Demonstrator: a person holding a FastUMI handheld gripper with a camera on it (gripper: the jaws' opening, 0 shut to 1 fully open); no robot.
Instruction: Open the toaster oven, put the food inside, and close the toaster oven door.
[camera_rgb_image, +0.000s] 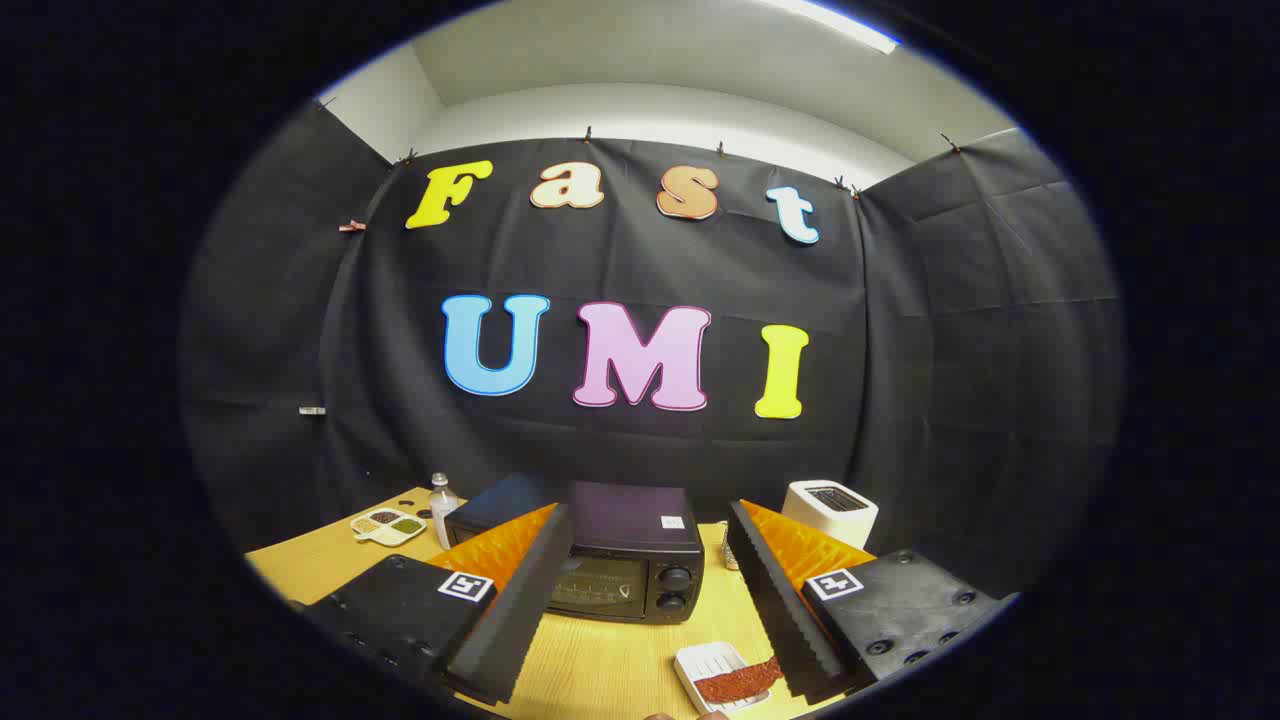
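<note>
Spread wide and holding nothing, the gripper (640, 560) hovers over a wooden tabletop (600, 665). Beyond its ridged fingers (520, 590) sits a boxy black toaster oven (622, 565), glass door closed. Between the fingers lies a strip of reddish, grainy food (738, 684) on a white ribbed plate (705, 662).

Pale wood-grain tabletop (610, 660), smooth, with a soft sheen. Small black toaster oven (625, 565): matt casing, glossy dark glass door, shiny plastic knobs. Ridged white plastic dish (705, 662), on which a rough-textured reddish-brown strip of food (738, 684) is seen. White toaster (830, 510), smooth satin plastic. Clear plastic bottle (442, 505). Creased matt black cloth wall (960, 350). Gripper (640, 540) spread wide; finger faces ridged and matt.
</note>
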